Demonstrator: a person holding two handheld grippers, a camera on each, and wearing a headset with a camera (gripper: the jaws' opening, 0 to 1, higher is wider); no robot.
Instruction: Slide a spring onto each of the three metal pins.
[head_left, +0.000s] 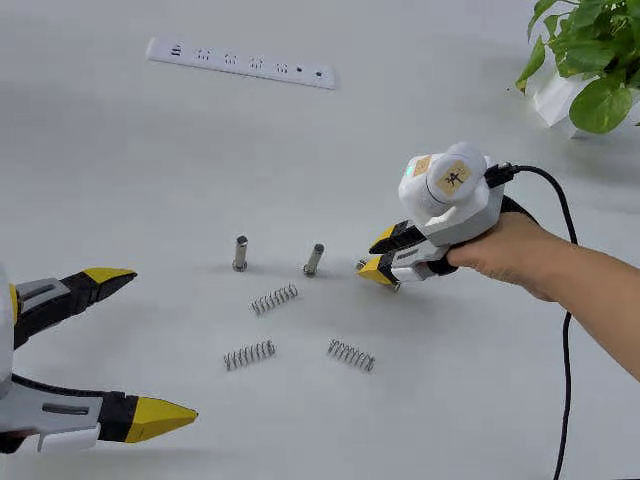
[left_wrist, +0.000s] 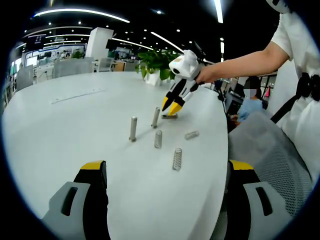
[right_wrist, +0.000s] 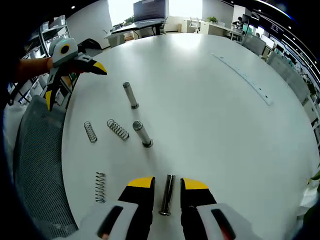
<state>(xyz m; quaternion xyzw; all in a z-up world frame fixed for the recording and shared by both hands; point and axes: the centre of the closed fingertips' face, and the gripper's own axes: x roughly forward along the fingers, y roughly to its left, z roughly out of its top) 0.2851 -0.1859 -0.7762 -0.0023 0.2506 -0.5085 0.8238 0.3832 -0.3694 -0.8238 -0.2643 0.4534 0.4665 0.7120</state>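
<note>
The third pin (right_wrist: 167, 196), short and shiny with a flanged foot, lies flat on the tabletop (head_left: 120, 160) at three o'clock from the two upright pins (head_left: 240, 252). The right gripper (right_wrist: 168, 183) brackets it, jaws narrow with a sliver of gap on each side. Being so round and slick, it could roll or squirt out as they close. The springs (head_left: 274, 298) lie loose at six o'clock. The left gripper (head_left: 165, 342) hangs with jaws wide.

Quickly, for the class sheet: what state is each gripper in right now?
Left gripper: open wide, holding nothing.
Right gripper: narrowly open, jaws straddling a lying metal pin, not clamped.
</note>
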